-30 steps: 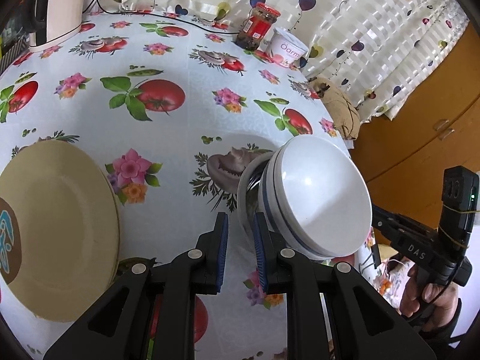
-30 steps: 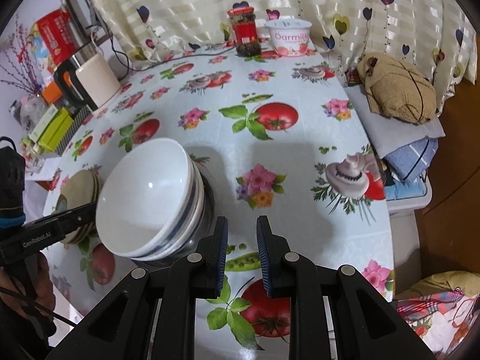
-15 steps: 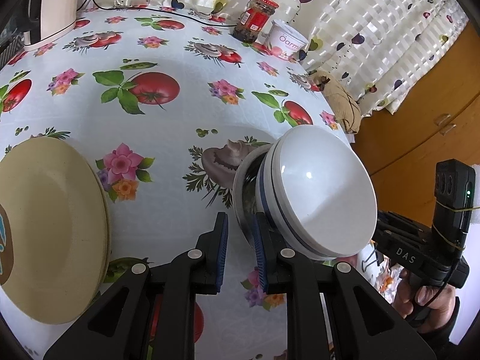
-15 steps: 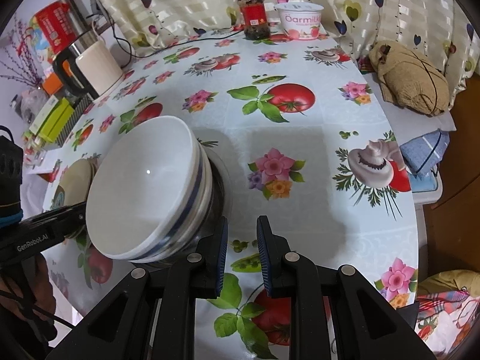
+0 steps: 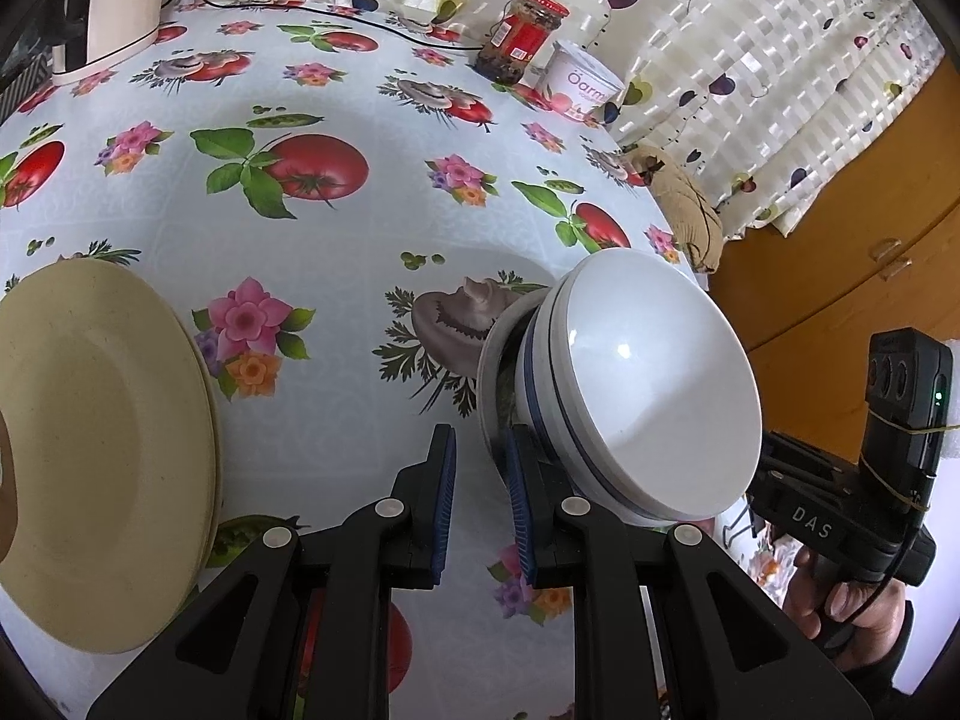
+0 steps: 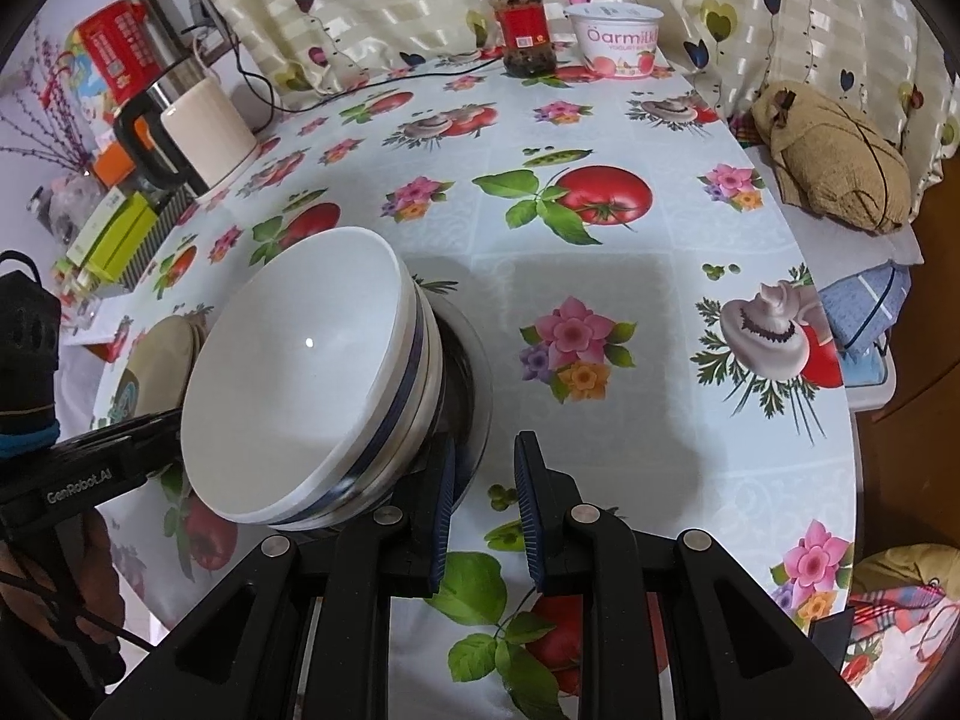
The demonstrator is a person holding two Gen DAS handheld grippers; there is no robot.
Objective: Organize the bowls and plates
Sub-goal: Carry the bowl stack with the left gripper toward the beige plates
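At the near edge of the table (image 5: 336,312), the left gripper (image 5: 477,444) points down at the flowered oilcloth. Its blue-padded jaws are drawn close, leaving a narrow gap with only cloth showing through and nothing pinched. Its right finger stands just in front of the rim of a wider shiny bowl (image 5: 495,372). Whether it touches that rim cannot be told.

The right gripper (image 6: 486,444) is set the same way, with a slim gap and nothing held. Its left finger overlaps the same rim from the other side. A hand (image 5: 852,600) grips its handle beyond the table's right edge.

Between the two tools, close to the near edge, sits the stack of white bowls (image 5: 648,384) with blue bands, nested in the shiny bowl. To the left of it, toward the near left edge and apart from the bowls, lies a pile of beige plates (image 5: 90,450).

The middle of the table is bare cloth printed with tomatoes, flowers and mushrooms. At the far left stands a cream kettle (image 6: 198,132) with a cord running behind it. Along the far edge a red-lidded jar (image 6: 521,24) stands just beside a yogurt tub (image 6: 618,39), with a heart-patterned curtain (image 5: 720,60) behind them.
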